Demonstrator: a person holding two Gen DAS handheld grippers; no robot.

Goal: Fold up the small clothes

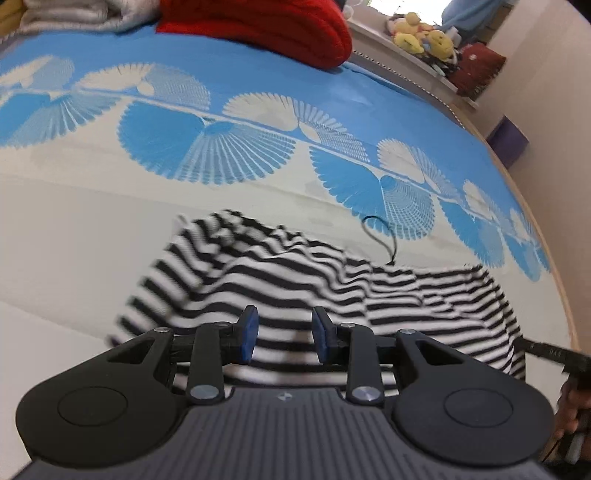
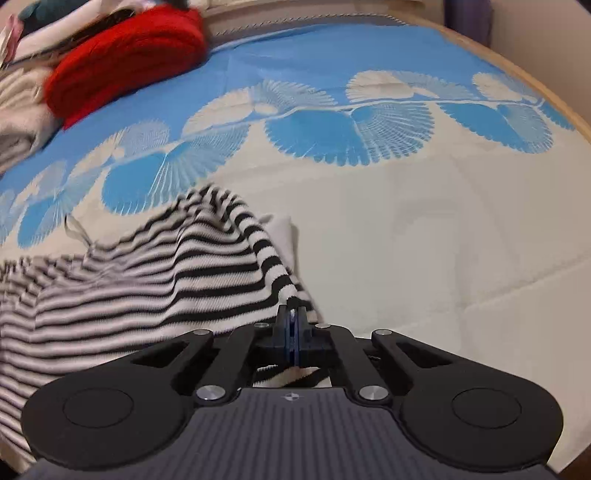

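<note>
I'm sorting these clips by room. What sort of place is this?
Most likely a bedroom: the striped garment lies on a bed with a blue-and-white bedspread, a red knit is piled at its far end, and yellow plush toys sit on a ledge.

Striped garment (image 1: 280, 280) motion-blurred along its left edge in the left wrist view; its near part hidden under the left gripper (image 1: 283, 334) body. In the right wrist view the garment runs off the left edge, stripes there smeared. Red knit (image 2: 125, 55) blurred, cut by the top edge in the left view. Plush toys (image 1: 424, 35) on the far ledge too small to identify. Right gripper's (image 2: 292, 325) pinched cloth edge mostly hidden between the jaws. Dark object at the left view's right edge cut off, unidentifiable.
</note>
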